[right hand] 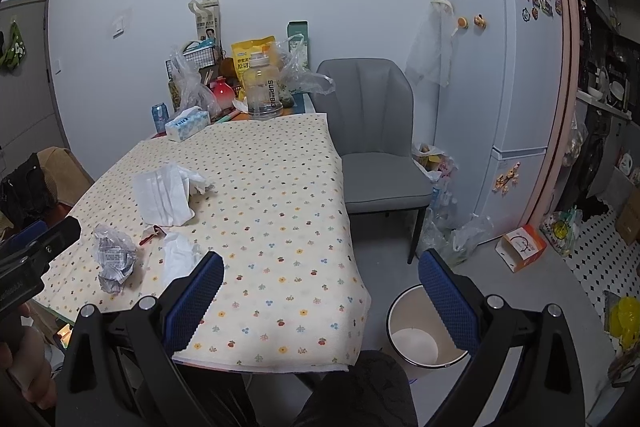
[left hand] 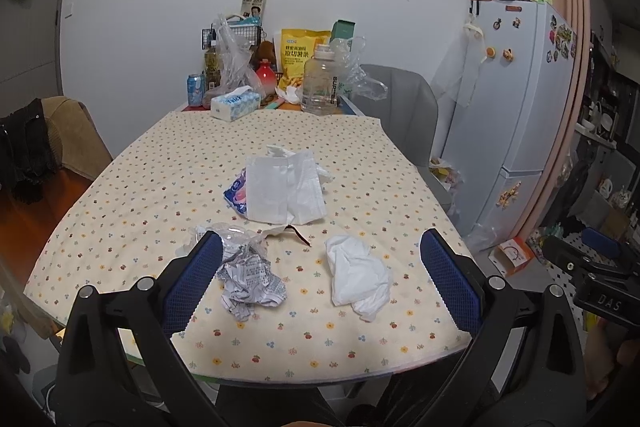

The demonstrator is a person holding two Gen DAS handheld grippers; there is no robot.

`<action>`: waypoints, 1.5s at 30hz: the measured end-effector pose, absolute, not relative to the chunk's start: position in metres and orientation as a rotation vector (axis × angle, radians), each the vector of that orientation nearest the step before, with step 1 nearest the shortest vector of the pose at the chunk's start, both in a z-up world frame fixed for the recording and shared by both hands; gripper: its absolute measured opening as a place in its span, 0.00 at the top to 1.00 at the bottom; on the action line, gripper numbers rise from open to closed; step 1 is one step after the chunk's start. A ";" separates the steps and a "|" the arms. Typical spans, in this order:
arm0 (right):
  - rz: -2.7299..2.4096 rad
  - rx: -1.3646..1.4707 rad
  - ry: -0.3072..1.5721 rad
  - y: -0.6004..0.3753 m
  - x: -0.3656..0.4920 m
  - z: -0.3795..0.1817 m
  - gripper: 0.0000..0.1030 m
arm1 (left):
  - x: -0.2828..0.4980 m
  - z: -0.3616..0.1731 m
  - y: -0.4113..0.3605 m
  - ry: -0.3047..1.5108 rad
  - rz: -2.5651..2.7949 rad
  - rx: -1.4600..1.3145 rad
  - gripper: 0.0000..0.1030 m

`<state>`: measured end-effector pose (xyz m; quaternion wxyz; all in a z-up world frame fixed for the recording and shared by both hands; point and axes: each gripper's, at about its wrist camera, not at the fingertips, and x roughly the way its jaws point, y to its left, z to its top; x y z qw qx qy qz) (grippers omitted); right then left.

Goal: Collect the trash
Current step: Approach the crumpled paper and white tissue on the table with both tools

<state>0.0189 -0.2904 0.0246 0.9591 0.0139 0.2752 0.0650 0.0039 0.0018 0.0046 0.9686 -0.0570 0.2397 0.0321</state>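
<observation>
Trash lies on the flowered tablecloth: a crumpled printed paper, a crumpled white tissue, flat white napkins over a blue packet, and a torn dark-edged scrap. My left gripper is open and empty above the table's near edge, its fingers either side of the paper and tissue. My right gripper is open and empty over the table's right front corner. A white bin stands on the floor below it. The paper and tissue lie to its left.
The table's far end holds a tissue box, a clear water jug, a can, a yellow snack bag and plastic bags. A grey chair stands right of the table, then a white fridge. An orange box lies on the floor.
</observation>
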 end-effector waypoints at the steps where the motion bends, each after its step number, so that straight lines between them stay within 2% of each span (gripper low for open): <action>1: 0.129 0.026 0.547 -0.292 0.018 0.025 0.07 | 0.004 0.004 0.000 0.483 0.073 -0.117 0.04; 6: 0.108 0.040 0.537 -0.302 0.025 0.029 0.07 | 0.000 0.013 0.007 0.425 0.094 -0.151 0.04; 10: 0.115 0.065 0.559 -0.304 0.028 0.026 0.07 | 0.003 0.007 0.004 0.475 0.096 -0.132 0.04; 45: 0.140 0.051 0.584 -0.292 0.029 0.014 0.07 | -0.003 -0.004 0.011 0.487 0.108 -0.149 0.04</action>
